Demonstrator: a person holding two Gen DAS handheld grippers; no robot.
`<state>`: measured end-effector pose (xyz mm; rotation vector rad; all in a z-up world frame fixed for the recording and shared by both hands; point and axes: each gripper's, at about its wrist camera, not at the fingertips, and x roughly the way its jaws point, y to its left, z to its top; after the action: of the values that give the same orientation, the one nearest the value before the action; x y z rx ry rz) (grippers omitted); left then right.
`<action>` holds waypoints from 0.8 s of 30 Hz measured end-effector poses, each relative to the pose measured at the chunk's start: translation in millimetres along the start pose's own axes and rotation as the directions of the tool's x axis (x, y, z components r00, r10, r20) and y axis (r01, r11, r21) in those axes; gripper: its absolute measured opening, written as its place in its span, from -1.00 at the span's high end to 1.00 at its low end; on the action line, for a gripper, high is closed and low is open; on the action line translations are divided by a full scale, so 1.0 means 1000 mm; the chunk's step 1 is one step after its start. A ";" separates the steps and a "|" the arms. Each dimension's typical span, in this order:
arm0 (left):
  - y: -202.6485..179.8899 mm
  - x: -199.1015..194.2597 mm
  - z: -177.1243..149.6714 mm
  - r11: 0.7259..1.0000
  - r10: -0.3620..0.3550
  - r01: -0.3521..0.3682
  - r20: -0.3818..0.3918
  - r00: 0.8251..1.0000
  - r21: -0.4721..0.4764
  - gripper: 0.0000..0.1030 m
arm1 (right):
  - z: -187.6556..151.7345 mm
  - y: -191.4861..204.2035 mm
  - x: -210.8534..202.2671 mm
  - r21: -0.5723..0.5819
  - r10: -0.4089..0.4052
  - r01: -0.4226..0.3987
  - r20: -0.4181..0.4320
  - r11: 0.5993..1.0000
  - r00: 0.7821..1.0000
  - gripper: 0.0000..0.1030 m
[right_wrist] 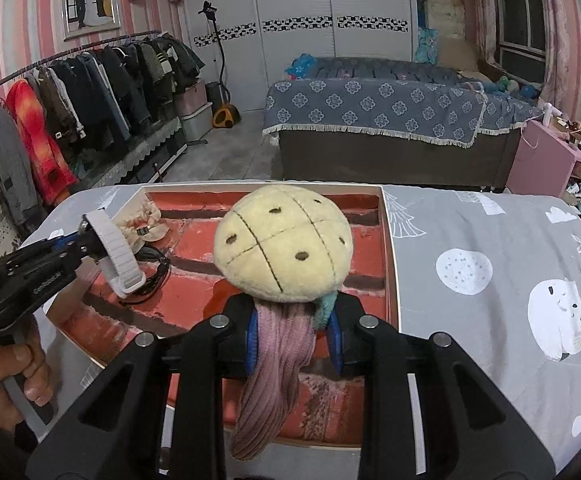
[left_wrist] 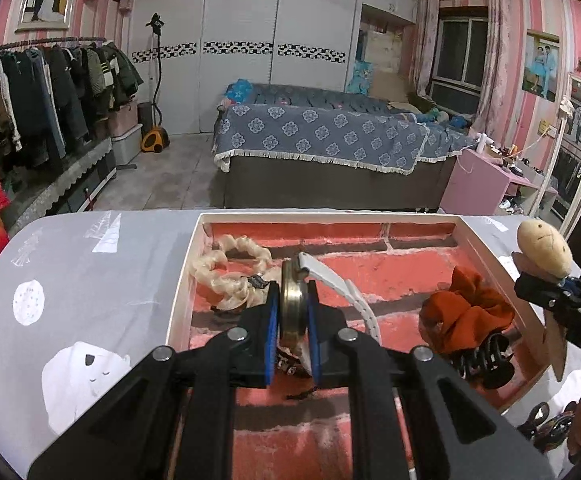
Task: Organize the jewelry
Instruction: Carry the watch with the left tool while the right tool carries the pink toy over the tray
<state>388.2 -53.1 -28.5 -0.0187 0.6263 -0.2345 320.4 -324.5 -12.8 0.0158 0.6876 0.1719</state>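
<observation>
Watch (left_wrist: 292, 307) with white strap sat edge-on between the blue pads of the left gripper (left_wrist: 293, 334), jaws clamped on the metal case, held over the left part of the brick-printed tray (left_wrist: 486, 258).

Risk: grip was on a thin round rim — the case could pivot or slip out if the squeeze eased, and drop onto the cream scrunchie (left_wrist: 230, 276) below. The dangling strap might snag that scrunchie or the tray wall on the way down.

Right gripper (right_wrist: 294, 338) was closed on the pink corduroy band of a plush-topped hair tie (right_wrist: 284, 242), above the tray's middle. The soft fabric could slide through the pads. Both tools were over one tray — collision possible if they converged.

Orange scrunchie (left_wrist: 466, 312) and black claw clip (left_wrist: 484, 360) already lay in the tray's right part.
</observation>
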 end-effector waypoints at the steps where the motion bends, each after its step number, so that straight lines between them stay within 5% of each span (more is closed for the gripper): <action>1: -0.001 0.001 -0.001 1.000 -0.005 0.005 0.005 1.000 0.005 0.75 | 0.000 0.001 0.000 -0.002 0.001 -0.001 0.000 1.000 1.000 0.47; 24: -0.026 0.025 0.004 0.971 -0.200 0.191 0.055 0.978 0.147 0.75 | -0.004 -0.003 0.003 -0.001 0.001 -0.001 -0.001 1.000 1.000 0.47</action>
<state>404.6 -84.0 -37.6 0.0476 0.5373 -0.4672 320.8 -327.2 -18.2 0.0153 0.6884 0.1736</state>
